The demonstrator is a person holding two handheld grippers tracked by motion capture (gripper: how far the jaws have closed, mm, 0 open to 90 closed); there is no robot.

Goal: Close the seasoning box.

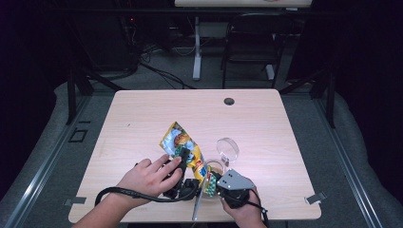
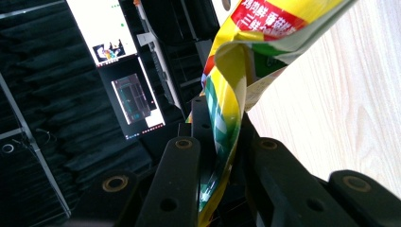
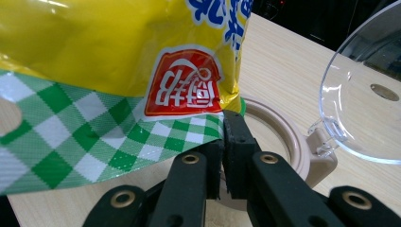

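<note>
A yellow snack bag (image 1: 180,141) with a green checked edge is held over the near middle of the wooden table (image 1: 138,118). My left gripper (image 1: 183,159) is shut on one side of the bag (image 2: 236,80), whose folded edge runs down between the jaws (image 2: 222,142). My right gripper (image 1: 219,186) is shut on the bag's green checked seam (image 3: 118,142), pinched at the jaw tips (image 3: 222,130). Just under the bag stands a beige round container (image 1: 215,167) (image 3: 288,142), its clear hinged lid (image 1: 228,148) (image 3: 364,94) standing open.
A dark cable hole (image 1: 229,101) sits near the table's far edge. A black chair (image 1: 252,38) and a desk leg (image 1: 196,47) stand beyond the table. A thin grey strip (image 1: 196,205) lies at the near edge between my hands.
</note>
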